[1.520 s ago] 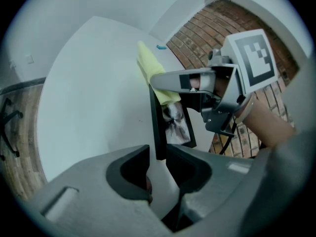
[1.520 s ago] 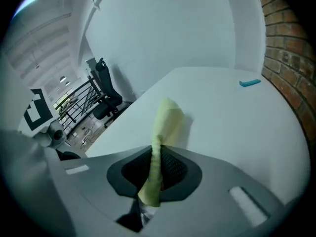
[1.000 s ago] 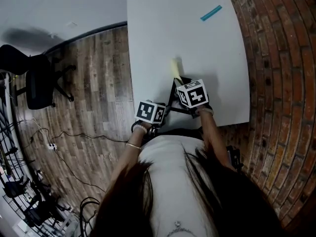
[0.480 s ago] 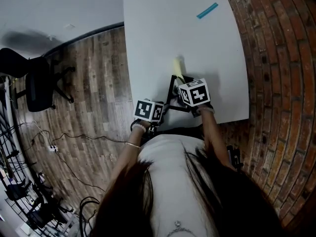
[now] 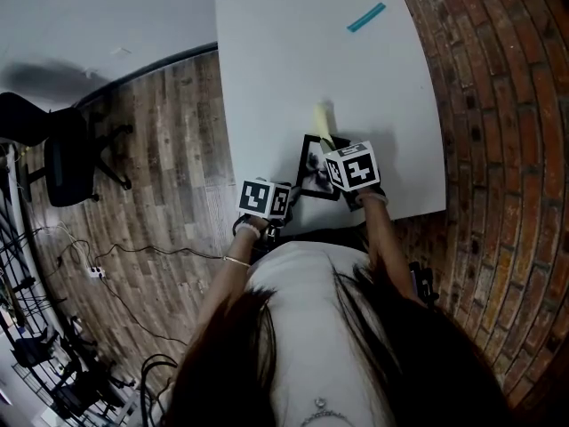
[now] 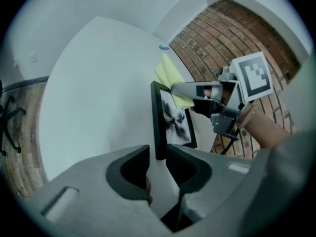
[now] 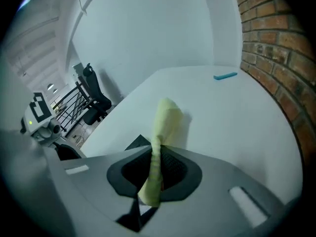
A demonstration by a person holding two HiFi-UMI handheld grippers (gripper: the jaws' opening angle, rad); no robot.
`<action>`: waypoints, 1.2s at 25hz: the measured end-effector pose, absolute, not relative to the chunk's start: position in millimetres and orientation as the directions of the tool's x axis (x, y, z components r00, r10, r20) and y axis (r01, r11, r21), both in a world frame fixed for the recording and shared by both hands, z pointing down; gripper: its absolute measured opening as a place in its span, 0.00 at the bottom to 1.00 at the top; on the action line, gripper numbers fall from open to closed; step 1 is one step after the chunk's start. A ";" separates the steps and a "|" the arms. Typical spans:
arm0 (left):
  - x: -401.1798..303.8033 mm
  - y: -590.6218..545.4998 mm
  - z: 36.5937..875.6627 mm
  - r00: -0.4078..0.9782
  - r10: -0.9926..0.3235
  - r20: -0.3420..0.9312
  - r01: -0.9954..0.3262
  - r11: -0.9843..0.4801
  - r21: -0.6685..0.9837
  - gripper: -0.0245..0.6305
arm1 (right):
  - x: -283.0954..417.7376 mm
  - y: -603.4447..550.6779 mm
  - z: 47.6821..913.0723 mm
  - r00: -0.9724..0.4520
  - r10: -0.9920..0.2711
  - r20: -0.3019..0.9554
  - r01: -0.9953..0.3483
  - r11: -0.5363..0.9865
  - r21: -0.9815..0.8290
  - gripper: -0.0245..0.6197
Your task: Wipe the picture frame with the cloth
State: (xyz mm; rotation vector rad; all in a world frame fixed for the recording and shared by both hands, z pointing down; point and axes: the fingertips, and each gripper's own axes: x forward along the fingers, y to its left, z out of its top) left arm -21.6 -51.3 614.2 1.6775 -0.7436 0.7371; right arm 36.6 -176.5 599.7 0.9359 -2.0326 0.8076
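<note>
A black picture frame (image 5: pixel 311 169) with a dark print stands tilted at the near edge of the white table (image 5: pixel 267 52). My left gripper (image 6: pixel 158 155) is shut on the frame's (image 6: pixel 170 116) near edge, with the black rim between its jaws. In the head view the left gripper (image 5: pixel 289 201) sits at the frame's left. My right gripper (image 7: pixel 158 154) is shut on a yellow cloth (image 7: pixel 165 120), which sticks up out of its jaws. The cloth (image 6: pixel 170 75) lies against the frame's far top corner, and the right gripper (image 5: pixel 329 147) is just above the frame's right side.
A teal strip (image 5: pixel 366 18) lies at the table's far right. A brick wall (image 5: pixel 489 105) runs along the right side. Left of the table, a black office chair (image 5: pixel 62 149) and cables (image 5: pixel 98 256) are on the wooden floor.
The frame has tipped so that more of its print faces the head camera. Both grippers keep their holds and have barely shifted.
</note>
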 end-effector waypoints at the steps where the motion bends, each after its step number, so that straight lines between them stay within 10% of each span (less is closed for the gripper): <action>1: -21.5 -51.7 614.3 0.609 -0.103 0.786 -0.787 -0.196 0.584 0.20 | 38.0 -176.7 599.9 -0.455 -0.345 0.821 -0.816 0.532 -0.229 0.09; 30: -20.5 -51.5 614.1 0.596 -0.122 0.793 -0.800 -0.165 0.576 0.20 | 77.5 -174.0 598.1 -0.399 -0.409 0.821 -0.875 0.438 -0.207 0.09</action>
